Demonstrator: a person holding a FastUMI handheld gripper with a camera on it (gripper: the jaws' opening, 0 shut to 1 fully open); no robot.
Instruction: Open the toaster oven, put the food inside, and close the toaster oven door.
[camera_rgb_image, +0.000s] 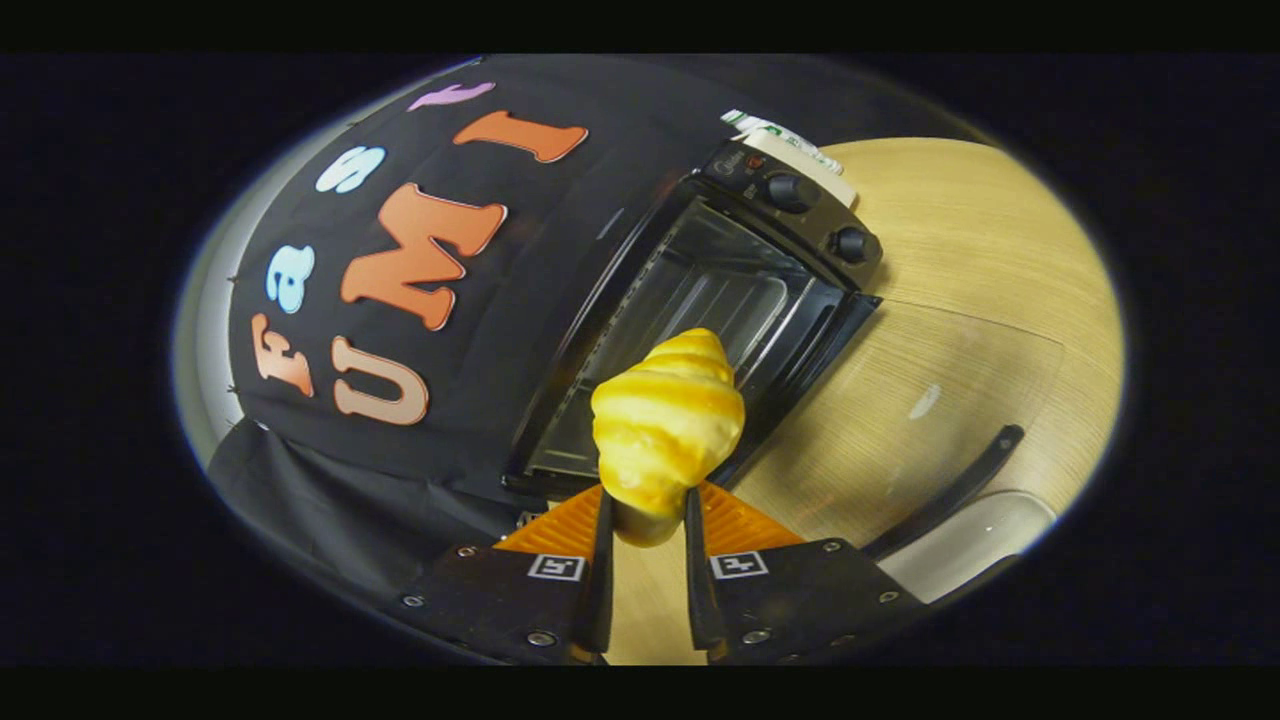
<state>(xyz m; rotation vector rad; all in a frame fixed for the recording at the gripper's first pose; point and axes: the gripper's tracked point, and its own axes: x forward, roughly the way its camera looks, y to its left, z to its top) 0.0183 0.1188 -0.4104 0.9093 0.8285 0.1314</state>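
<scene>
Tongs (648, 510) clamped on croissant (668, 425)

No word or number can be read with certainty. On the control panel (812, 225) of the toaster oven (700, 300), in the upper right of the frame, there is a small pale logo (728, 162), too small and blurred to read. Just beyond the panel lies a white sticker (790, 140) with green print, also not legible. In the lower middle, each finger of the gripper (648, 500) carries one square black-and-white marker (556, 567), a coded pattern without letters; both fingers press on a croissant (665, 425) between them.
</scene>
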